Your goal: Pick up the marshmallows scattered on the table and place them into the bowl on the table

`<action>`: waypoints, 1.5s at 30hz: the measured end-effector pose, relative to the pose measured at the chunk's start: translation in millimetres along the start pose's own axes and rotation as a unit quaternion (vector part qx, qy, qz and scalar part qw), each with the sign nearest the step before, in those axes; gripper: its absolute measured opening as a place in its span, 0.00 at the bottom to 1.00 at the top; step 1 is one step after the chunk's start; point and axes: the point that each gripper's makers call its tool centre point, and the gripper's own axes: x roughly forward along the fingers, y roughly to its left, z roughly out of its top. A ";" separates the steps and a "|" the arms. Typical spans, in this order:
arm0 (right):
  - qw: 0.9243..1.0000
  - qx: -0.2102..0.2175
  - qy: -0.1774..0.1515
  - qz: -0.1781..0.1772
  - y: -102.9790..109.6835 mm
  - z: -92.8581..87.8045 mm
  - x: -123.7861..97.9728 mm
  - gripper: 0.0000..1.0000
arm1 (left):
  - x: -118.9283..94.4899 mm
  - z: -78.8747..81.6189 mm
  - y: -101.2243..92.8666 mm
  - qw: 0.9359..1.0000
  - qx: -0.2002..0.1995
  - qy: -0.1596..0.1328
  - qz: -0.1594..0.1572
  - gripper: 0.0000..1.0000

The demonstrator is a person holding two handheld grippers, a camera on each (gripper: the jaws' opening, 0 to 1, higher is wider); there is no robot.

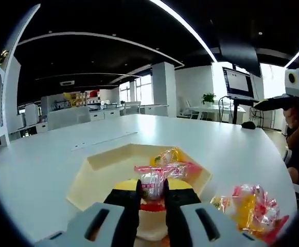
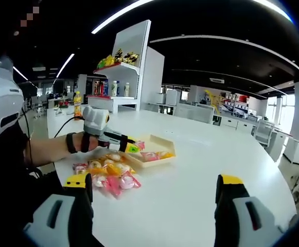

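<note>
Left gripper view: the left claw (image 1: pixel 152 198) clamps 1 wrapped marshmallow (image 1: pixel 152 184) right above the cream bowl (image 1: pixel 103 170). It should release only once well inside the rim. The right claw (image 2: pixel 154 198) hangs spread wide, empty, with the marshmallow pile (image 2: pixel 108 175) on the table (image 2: pixel 190 170) just beside the bowl.

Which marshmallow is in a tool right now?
The pink-wrapped marshmallow pinched in the left tool over the bowl; the others lie loose in the pile.
</note>
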 end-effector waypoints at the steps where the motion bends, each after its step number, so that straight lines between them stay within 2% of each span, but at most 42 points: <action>1: 1.000 0.001 0.000 -0.002 -1.2 -0.5 -0.4 0.97 | 0.2 -0.9 0.5 1.000 -0.001 0.002 0.001 0.18; 16: 1.000 0.004 -0.002 -0.003 -3.8 -1.6 -2.2 0.97 | 2.6 -4.2 4.1 0.999 -0.037 0.007 -0.003 0.19; 30: 1.000 0.001 -0.003 -0.004 -3.9 1.1 -3.6 0.97 | 2.6 -2.7 0.9 0.999 -0.036 0.005 -0.008 0.21; 32: 1.000 0.000 -0.003 -0.003 -3.3 2.0 -3.4 0.97 | 2.2 -2.1 -0.2 0.999 -0.037 0.004 -0.011 0.23; 35: 1.000 0.002 -0.006 -0.001 -2.2 3.5 -3.0 0.97 | 1.6 -1.0 -1.6 0.999 -0.038 0.001 -0.014 0.33; 38: 1.000 0.000 -0.004 -0.001 -2.0 3.0 -2.6 0.97 | 1.1 -0.6 -4.5 0.999 -0.038 0.000 -0.021 0.35; 45: 1.000 0.001 -0.009 -0.001 -4.4 5.0 -5.5 0.97 | -1.8 0.2 -8.1 0.999 -0.038 -0.012 -0.022 0.47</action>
